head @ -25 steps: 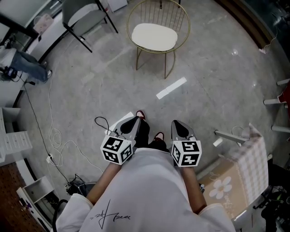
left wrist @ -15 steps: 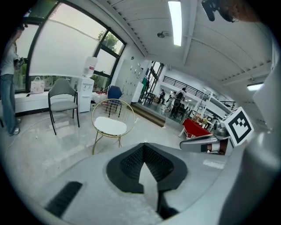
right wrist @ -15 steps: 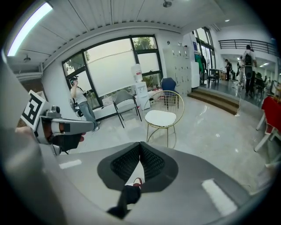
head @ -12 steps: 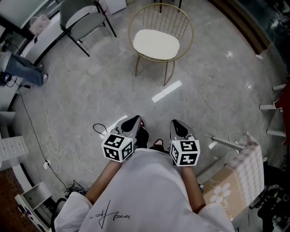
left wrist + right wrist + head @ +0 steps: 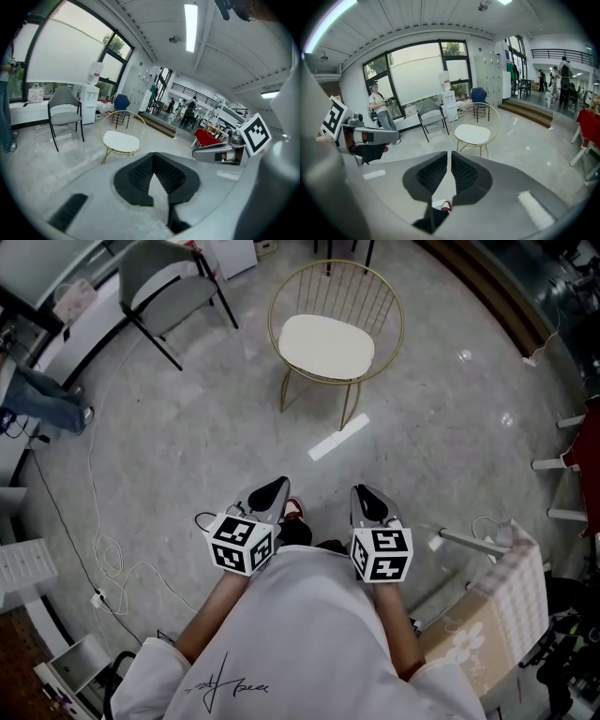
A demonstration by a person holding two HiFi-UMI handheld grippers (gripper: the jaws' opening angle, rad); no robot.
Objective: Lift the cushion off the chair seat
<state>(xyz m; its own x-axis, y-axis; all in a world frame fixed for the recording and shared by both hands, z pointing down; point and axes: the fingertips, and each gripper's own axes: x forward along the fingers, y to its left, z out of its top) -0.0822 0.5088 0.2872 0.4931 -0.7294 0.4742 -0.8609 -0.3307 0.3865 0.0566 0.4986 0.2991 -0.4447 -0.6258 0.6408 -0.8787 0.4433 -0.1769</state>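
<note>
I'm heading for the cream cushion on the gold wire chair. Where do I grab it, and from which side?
Take the cushion by its front edge, coming from the open side nearest you. The chair's wire back curves round the rear and sides, and the cushion lies flat, so probably only its rim offers a pinch.

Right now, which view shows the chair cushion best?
The head view: the cushion lies whole, seen from above, nothing covering it. Both gripper views show it small, far off and at a slant.
</note>
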